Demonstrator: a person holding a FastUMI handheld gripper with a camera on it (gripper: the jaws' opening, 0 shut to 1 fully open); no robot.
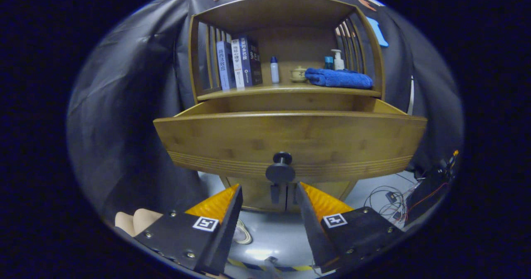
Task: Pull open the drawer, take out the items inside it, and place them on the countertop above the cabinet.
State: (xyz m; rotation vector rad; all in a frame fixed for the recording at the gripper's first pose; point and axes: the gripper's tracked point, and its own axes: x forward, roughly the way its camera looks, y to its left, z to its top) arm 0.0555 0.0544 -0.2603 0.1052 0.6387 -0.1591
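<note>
A wooden cabinet stands ahead with its drawer point(290, 140) pulled out toward me. The drawer's round dark knob point(280, 172) sits just ahead of my fingertips, slightly above the gap between them. My gripper point(269, 188) is open with nothing between its fingers. The drawer's inside is hidden behind its front panel. Above the drawer, the countertop point(286, 90) carries several books point(238, 63), a small white bottle point(274, 70), a little lidded pot point(298, 73), a folded blue towel point(339, 78) and a pump bottle point(338, 60).
Below the drawer are two cabinet doors with dark handles point(280, 194). Loose cables point(390, 198) lie on the grey floor to the right. A coiled cord point(244, 233) lies on the floor between my fingers. Part of a person point(135, 221) shows beside the left finger.
</note>
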